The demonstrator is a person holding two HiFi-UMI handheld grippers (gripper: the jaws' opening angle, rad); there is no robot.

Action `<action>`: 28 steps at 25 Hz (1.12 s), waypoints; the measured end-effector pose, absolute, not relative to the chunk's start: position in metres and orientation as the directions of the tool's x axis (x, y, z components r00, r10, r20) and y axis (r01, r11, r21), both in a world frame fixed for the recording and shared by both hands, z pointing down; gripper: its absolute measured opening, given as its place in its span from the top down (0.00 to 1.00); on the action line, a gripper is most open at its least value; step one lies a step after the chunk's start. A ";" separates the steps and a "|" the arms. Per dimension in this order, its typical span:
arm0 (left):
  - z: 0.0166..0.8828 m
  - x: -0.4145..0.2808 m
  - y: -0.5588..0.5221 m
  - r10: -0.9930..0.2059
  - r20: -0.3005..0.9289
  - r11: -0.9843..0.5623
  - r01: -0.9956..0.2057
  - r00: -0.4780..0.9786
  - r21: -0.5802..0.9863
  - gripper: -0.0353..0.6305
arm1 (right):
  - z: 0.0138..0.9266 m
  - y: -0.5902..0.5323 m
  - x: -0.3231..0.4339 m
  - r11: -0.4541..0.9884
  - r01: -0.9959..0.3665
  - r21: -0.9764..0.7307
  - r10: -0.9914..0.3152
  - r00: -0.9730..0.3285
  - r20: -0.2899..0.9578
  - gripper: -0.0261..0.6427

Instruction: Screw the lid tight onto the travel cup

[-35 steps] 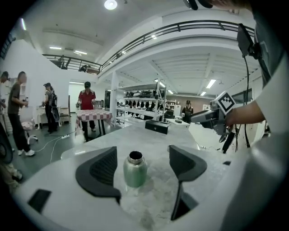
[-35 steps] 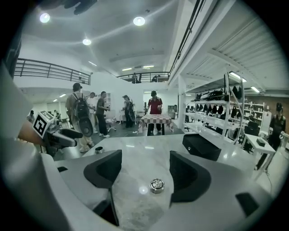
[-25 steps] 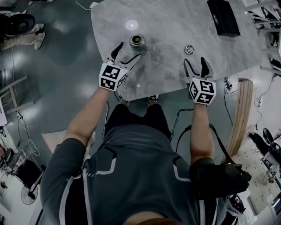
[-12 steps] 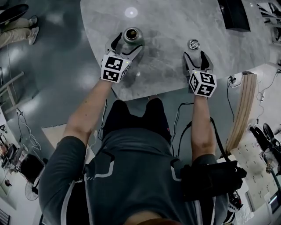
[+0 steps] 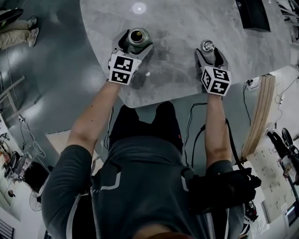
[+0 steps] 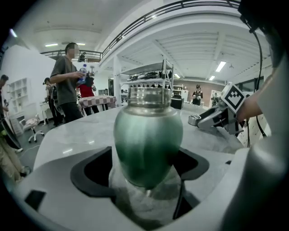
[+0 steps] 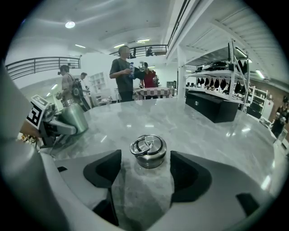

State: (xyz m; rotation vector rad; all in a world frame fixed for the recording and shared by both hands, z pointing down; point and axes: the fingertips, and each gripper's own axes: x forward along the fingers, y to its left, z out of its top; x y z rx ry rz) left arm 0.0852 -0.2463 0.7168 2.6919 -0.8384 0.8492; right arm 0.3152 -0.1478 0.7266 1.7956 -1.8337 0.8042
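Note:
The green steel travel cup (image 5: pixel 138 37) stands upright and open-topped on the grey marble table (image 5: pixel 177 74). My left gripper (image 5: pixel 134 44) straddles the cup (image 6: pixel 148 140); its jaws have just been opening and stand wide on either side of the cup's body, not pressing on it. The small metal lid (image 5: pixel 207 45) with a ring handle lies on the table to the right. My right gripper (image 5: pixel 208 52) is open, and the lid (image 7: pixel 148 151) sits between its fingertips, untouched by the pads.
A black box (image 5: pixel 254 14) lies at the table's far right. The table's near edge (image 5: pixel 163 99) runs just behind both grippers. People (image 6: pixel 67 81) stand beyond the far side. A wooden board (image 5: pixel 259 116) leans off to the right.
Both grippers have moved forward and down over the table. The left jaws now sit around the cup and the right jaws around the lid.

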 end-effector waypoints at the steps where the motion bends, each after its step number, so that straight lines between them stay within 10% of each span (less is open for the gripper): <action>1: 0.717 0.086 -0.246 -0.457 0.579 -0.821 -0.571 0.675 0.018 0.33 | 0.726 -0.149 0.315 -0.016 -0.995 -0.095 -0.733 -0.053 0.678 0.47; 28: 0.704 0.122 -0.259 -0.415 0.520 -0.879 -0.476 0.747 -0.018 0.33 | 0.730 -0.172 0.318 0.009 -0.997 -0.071 -0.712 -0.056 0.699 0.47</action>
